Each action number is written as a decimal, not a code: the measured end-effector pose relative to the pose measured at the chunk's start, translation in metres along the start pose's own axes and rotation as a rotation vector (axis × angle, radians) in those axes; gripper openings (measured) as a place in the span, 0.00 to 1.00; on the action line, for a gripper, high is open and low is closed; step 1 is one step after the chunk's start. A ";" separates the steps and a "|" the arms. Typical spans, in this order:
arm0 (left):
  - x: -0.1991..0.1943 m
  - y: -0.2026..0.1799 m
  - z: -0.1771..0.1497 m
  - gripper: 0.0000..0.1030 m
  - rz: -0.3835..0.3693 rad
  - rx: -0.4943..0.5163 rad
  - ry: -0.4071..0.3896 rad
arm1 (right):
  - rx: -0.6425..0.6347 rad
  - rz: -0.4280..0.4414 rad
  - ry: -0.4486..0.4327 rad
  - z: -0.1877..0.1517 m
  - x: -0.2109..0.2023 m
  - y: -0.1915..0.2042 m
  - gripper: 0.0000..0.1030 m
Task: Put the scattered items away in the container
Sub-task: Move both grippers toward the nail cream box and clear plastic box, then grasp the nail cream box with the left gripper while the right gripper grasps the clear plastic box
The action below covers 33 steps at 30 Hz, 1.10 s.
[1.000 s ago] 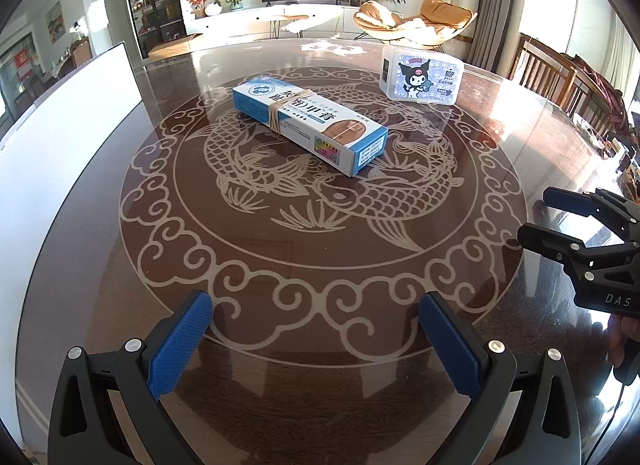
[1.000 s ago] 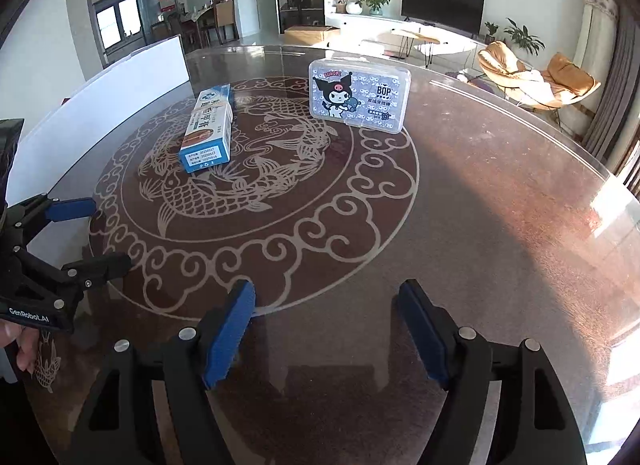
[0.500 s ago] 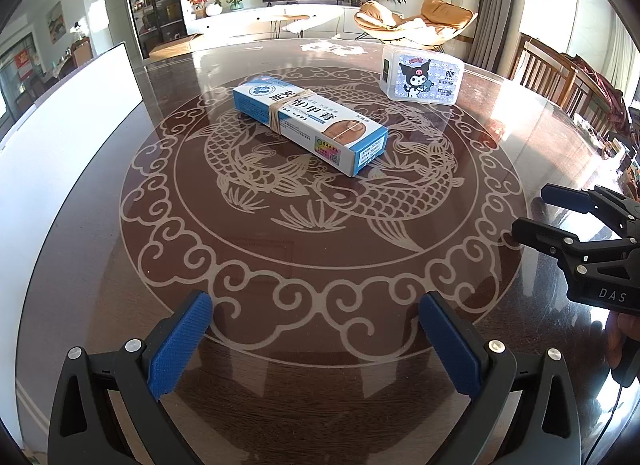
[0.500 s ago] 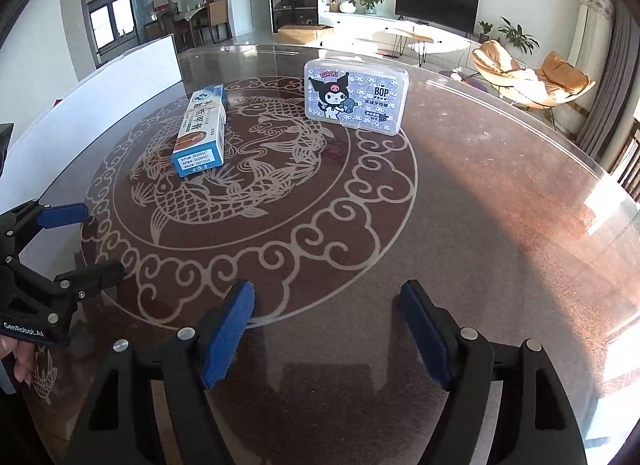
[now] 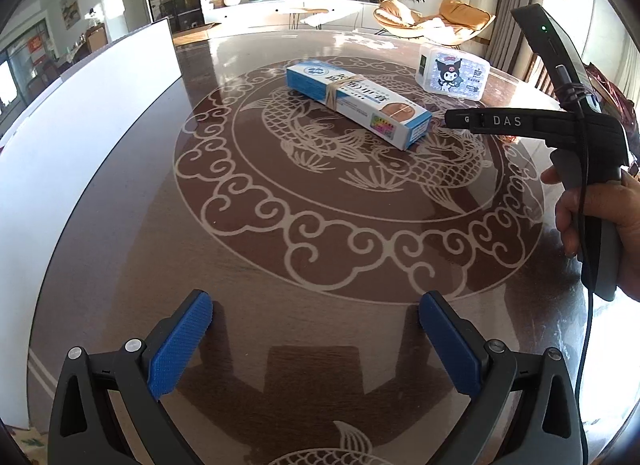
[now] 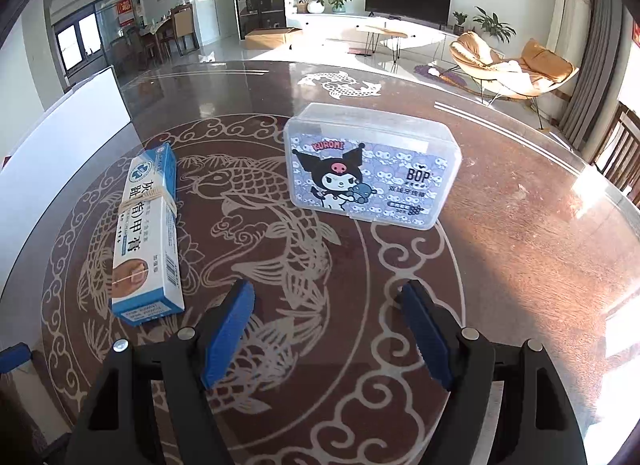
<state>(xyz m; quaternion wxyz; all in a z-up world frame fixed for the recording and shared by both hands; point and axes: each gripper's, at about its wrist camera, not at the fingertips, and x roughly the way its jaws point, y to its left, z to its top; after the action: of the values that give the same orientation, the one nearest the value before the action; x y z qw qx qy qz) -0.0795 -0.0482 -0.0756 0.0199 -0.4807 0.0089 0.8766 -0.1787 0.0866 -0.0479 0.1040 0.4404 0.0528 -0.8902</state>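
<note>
A long blue-and-white carton [image 5: 358, 103] bound with a rubber band lies on the fish-patterned table. Right of it and further back sits a clear plastic case with a cartoon label [image 6: 372, 165]. My right gripper [image 6: 326, 329] is open and empty, its blue pads a short way in front of the case [image 5: 454, 75], with the carton [image 6: 146, 237] to its left. My left gripper [image 5: 316, 341] is open and empty near the table's front edge, well short of both items. A tall white container wall [image 5: 80, 117] stands along the left.
A hand [image 5: 600, 217] holds the right gripper's handle at the right of the left wrist view. Wooden chairs [image 6: 620, 145] stand beyond the table's right rim. The round glass-topped table [image 6: 520, 265] stretches bare to the right of the case.
The right gripper has moved forward over the table towards the clear case and the carton's near end. The left gripper has barely shifted. Both stay open.
</note>
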 end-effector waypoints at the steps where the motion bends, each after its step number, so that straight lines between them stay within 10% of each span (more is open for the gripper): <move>1: -0.001 0.006 -0.001 1.00 0.011 -0.019 0.008 | -0.022 0.019 0.000 0.002 0.001 0.010 0.75; 6: -0.001 0.019 -0.003 1.00 0.040 -0.060 0.005 | -0.279 0.283 -0.002 -0.011 -0.012 0.068 0.75; 12: 0.004 0.015 0.005 1.00 0.013 -0.039 0.001 | -0.260 0.193 0.032 -0.047 -0.037 0.049 0.75; 22: 0.075 -0.005 0.115 1.00 -0.038 0.065 -0.004 | -0.161 0.135 0.003 -0.087 -0.068 0.015 0.75; 26: 0.089 -0.016 0.139 1.00 -0.059 0.109 0.010 | -0.360 0.063 -0.014 -0.075 -0.067 0.012 0.73; 30: 0.079 -0.012 0.138 0.54 -0.051 0.095 -0.045 | -0.626 -0.026 -0.153 -0.013 -0.067 -0.006 0.73; 33: 0.073 -0.014 0.132 0.40 -0.052 0.115 -0.070 | -0.780 0.026 -0.055 0.038 -0.039 -0.016 0.73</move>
<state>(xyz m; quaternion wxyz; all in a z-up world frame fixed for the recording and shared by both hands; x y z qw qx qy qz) -0.2294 -0.0276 -0.0666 0.0705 -0.4480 0.0462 0.8900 -0.1883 0.1005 0.0065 0.2764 0.3442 0.3789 -0.8134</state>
